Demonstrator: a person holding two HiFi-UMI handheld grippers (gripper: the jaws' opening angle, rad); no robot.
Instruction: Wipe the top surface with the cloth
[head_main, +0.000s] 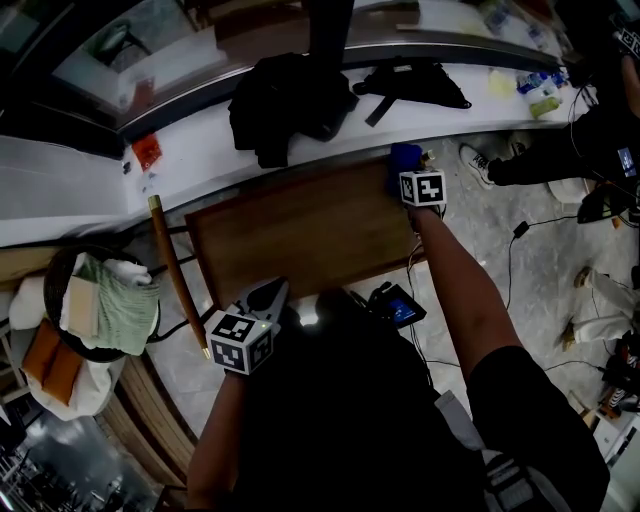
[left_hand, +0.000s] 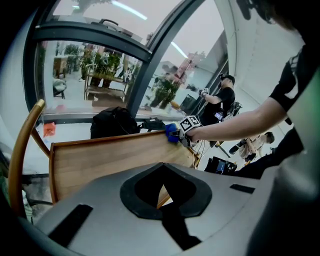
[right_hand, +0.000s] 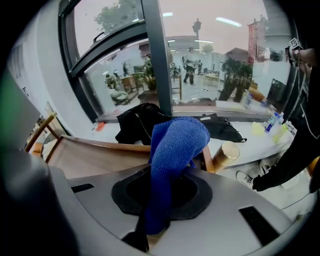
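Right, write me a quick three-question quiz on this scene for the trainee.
1. True or false: the left gripper holds nothing.
2. Where on the wooden table top is the blue cloth?
A) near left corner
B) middle
C) far right corner
3. Fill in: the cloth is clamped in the jaws on the person's ___ side.

Key:
1. True.
2. C.
3. Right: the right gripper is shut on it.
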